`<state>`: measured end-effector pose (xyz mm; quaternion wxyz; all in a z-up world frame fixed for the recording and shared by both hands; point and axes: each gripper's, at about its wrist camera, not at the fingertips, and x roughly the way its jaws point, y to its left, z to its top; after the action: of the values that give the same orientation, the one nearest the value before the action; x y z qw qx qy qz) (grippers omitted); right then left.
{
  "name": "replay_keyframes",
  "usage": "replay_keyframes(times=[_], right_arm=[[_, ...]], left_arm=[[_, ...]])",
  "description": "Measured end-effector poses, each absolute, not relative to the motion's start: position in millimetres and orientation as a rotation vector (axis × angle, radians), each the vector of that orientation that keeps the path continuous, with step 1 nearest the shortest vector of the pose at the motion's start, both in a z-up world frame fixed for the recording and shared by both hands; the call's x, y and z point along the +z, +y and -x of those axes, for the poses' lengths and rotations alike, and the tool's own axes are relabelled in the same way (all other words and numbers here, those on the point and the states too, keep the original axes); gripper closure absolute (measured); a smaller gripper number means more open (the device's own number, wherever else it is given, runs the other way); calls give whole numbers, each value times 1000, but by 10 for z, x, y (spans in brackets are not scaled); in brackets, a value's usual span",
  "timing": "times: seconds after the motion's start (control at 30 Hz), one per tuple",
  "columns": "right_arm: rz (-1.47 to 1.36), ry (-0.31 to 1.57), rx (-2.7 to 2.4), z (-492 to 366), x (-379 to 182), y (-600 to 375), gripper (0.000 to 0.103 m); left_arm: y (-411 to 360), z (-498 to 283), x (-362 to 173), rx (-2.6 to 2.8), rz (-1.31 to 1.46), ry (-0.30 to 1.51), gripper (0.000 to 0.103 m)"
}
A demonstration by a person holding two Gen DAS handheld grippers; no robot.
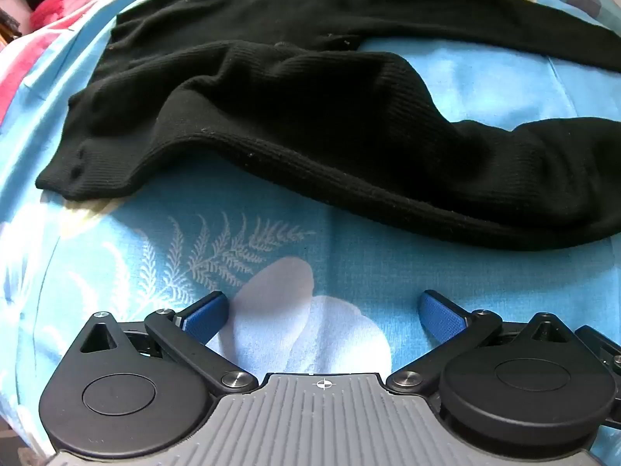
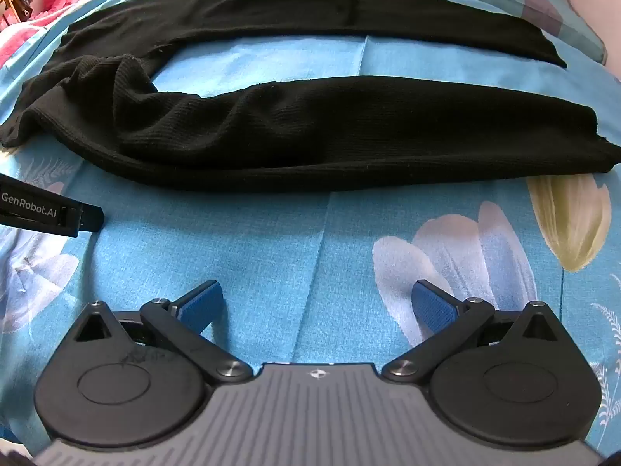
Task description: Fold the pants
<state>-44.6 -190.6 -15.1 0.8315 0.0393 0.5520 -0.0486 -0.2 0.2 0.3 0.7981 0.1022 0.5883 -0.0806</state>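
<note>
Both hand-held grippers, the left hand-held gripper [image 1: 324, 312] and the right hand-held gripper [image 2: 316, 303], hover with their blue pads spread wide and nothing between them, each just short of the near edge of the black ribbed pants [image 2: 233, 139]. The pants lie on a bed covered by a blue floral sheet [image 2: 310, 240], waistband to the left and the two legs running to the right, with a strip of bare sheet between them. The near leg [image 2: 368, 124] is bunched and rumpled toward the waist; the far leg [image 2: 349, 23] lies flatter. In the right wrist view, the side of the left hand-held gripper shows at the left edge, nearer the waistband corner [image 1: 73, 178]. The step in hand appears to be the first grasp, before the near leg is laid over the far one. Done well, the left takes the near waistband corner and the right the near hem [image 2: 333, 155]; each pinches both layers of knit at the edge, lifts only enough to clear the sheet, and both travel together so that the seams align. The stretchy rib will likely sag, so light tension between the two grasps helps to smooth out the bunched section.
</note>
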Motion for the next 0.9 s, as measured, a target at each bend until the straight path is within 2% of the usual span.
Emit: replay_keyframes(times=[0.63,0.73,0.9], right_arm=[[-84,1212,-95,369,-150,-1924,0],[-128,1190,-86,388,-52,-1967,0],[-145,1049,-79,523,358,-2022,0]], left_arm=[[19,-74,3,-167,-208,1326,0],[17,-58,139,-175,-193,1314,0],[-22,19,582,-189,-205,1222,0]])
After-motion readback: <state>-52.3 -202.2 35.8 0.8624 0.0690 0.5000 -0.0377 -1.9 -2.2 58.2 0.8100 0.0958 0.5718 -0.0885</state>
